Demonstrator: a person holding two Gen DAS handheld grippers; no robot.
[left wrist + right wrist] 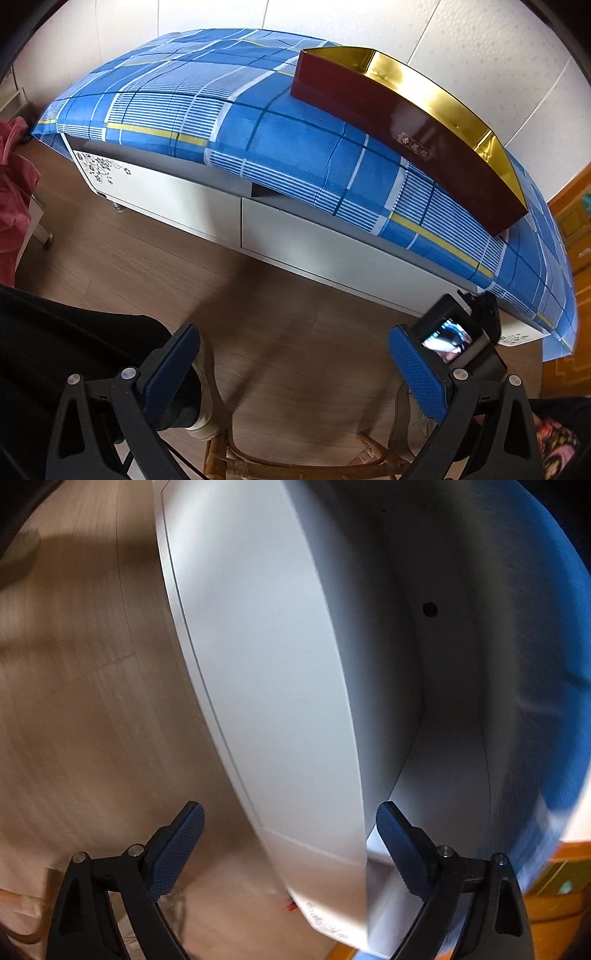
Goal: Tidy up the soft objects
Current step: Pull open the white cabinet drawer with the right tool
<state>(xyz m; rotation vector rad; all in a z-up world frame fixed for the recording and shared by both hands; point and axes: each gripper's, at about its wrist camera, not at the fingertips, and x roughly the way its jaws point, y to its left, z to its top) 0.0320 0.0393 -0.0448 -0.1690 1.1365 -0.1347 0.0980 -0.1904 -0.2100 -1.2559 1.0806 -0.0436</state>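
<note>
Left wrist view: left gripper (291, 363) fingers spread wide over wood floor, holding nothing; the long maroon gold-lined box (402, 133) lies at one o'clock on the blue plaid-clothed counter (229, 122). Right gripper (290, 840) (blurred) is likewise released, straddling the white cabinet door's (266, 686) edge.

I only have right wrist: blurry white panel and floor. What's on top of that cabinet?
Observer: A blue plaid cloth covers the top, with a long dark-red box with a gold lining sitting on it.
Operator: Anything in the box?
Observer: Only part of its gold inside shows; no contents visible there.
Operator: Left hand-held gripper busy?
Observer: No. The left hand-held gripper is open over the wood floor, nothing between its fingers.
Operator: Any soft items around?
Observer: A pink-red cloth sits at the far left edge.
</note>
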